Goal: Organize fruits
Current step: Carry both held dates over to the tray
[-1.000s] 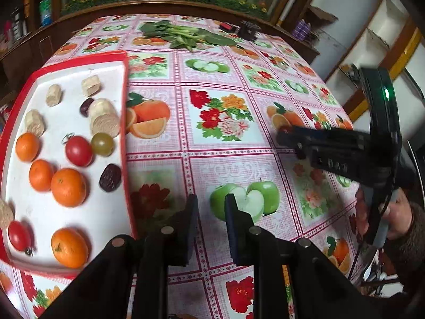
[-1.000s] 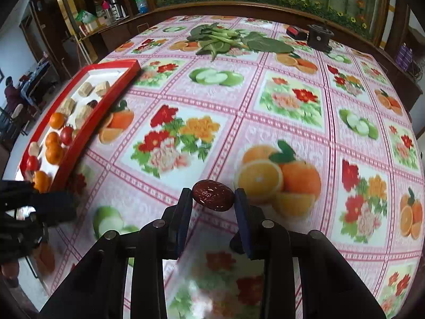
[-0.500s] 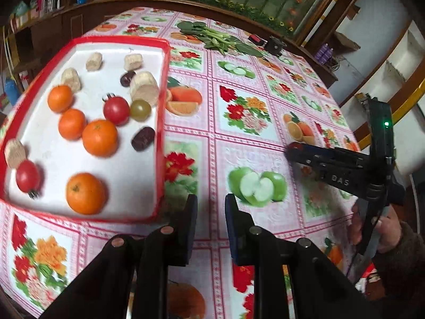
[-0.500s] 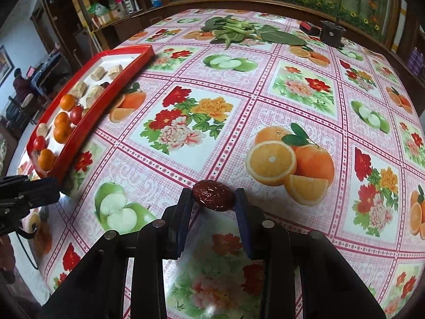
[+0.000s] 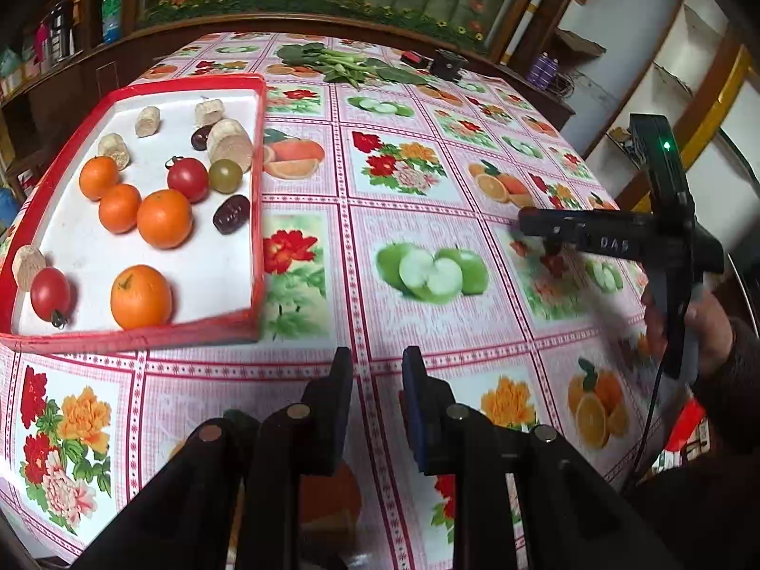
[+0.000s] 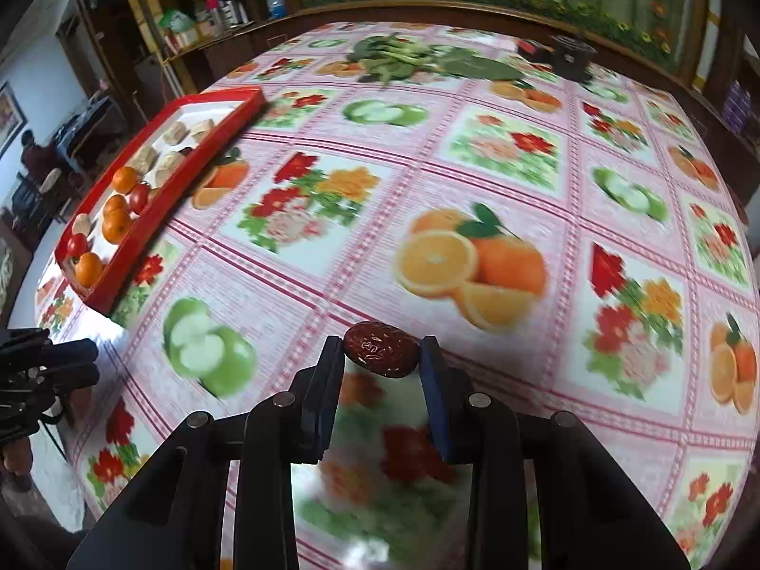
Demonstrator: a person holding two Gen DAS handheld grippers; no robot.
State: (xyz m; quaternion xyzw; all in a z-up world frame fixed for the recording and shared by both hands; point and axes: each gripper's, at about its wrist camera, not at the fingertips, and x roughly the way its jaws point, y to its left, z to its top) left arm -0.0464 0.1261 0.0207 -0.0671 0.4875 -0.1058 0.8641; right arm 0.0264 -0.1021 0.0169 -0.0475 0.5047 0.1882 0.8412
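Since a second ago your left claw has drawn back from the red tray, so the whole near rim now shows in its view, where before the tray ran off the left edge. Its jaws are pressed nearly together with nothing between them. Your right claw still pinches the dark red jujube at its fingertips, lifted clear of the desk; the printed orange beneath it has slid to the right in that view.

In the left view, the right claw's tip is partly hidden behind its own black body, so the jujube cannot be seen there. Your hand on that handle is blurred and cut off by the edge. The right view is smeared by motion, and the tray's contents there are too small to count.

Counted from the left view, the tray holds four oranges, two red tomatoes, one green tomato, two more jujubes, and five pale cut cylinders, which I cannot name. One sits half off the left edge. At the desk's far side lie a bunch of leafy greens and a small black box.
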